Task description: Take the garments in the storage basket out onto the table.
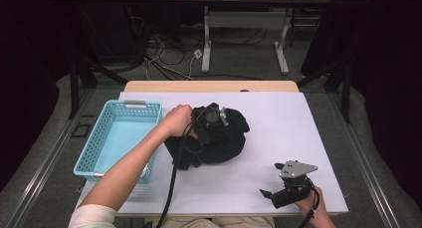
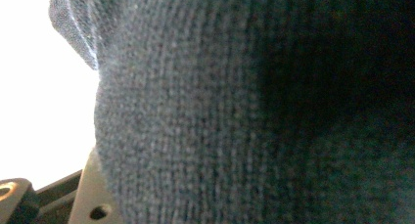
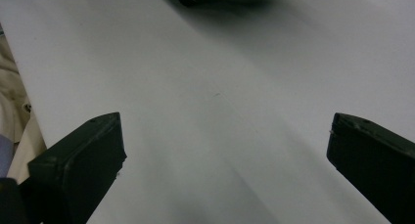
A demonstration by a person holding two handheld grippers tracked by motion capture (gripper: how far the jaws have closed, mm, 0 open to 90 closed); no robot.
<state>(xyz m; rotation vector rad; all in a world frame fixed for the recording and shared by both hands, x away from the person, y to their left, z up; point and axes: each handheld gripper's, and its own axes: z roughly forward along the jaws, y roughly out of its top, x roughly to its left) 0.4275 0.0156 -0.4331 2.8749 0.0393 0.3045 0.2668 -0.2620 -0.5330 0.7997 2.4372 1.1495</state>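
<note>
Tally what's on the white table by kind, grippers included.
Blue basket: 1
Black knit garment: 1
Grippers: 2, left gripper on the garment, right gripper over bare table
Total: 4

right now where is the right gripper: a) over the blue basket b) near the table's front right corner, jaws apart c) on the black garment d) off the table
b: in the high view the right gripper sits by the white table's front right corner, apart from the black knit garment; its own view shows the jaws wide apart over bare surface.
</note>
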